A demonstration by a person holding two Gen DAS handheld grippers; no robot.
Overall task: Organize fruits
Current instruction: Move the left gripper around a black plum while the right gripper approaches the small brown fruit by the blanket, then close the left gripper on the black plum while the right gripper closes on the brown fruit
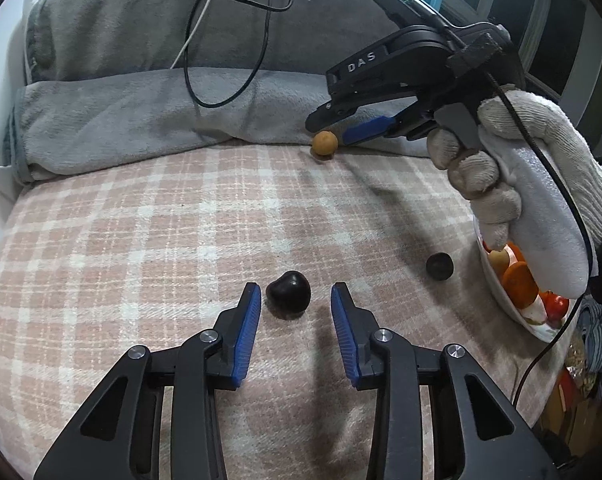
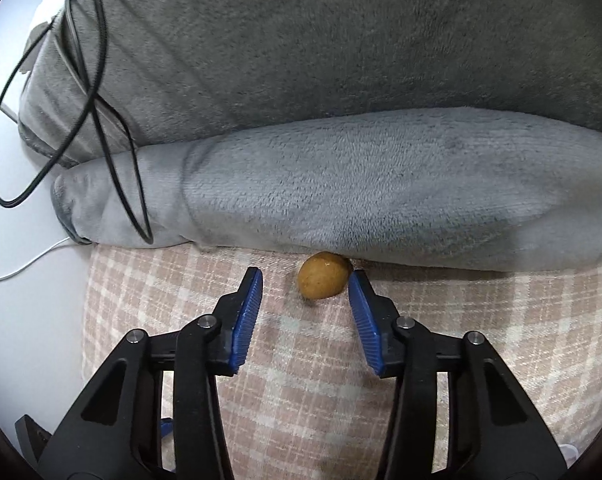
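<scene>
My left gripper (image 1: 295, 300) stands wide open, holding nothing, a dark fruit (image 1: 288, 295) between its fingers; my right gripper (image 2: 306, 286) likewise brackets a tan fruit (image 2: 324, 275); another dark fruit (image 1: 440, 266) lies loose; the plate (image 1: 501, 292) apparently holds several; roughly half done.

Soft even indoor light, faint shadows, strong fisheye edge warping

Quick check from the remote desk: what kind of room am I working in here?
Probably a bedroom at home: the work surface looks like a bed with a pink plaid blanket, a folded grey fleece blanket lies along its far edge, and charging cables trail over that blanket.
</scene>
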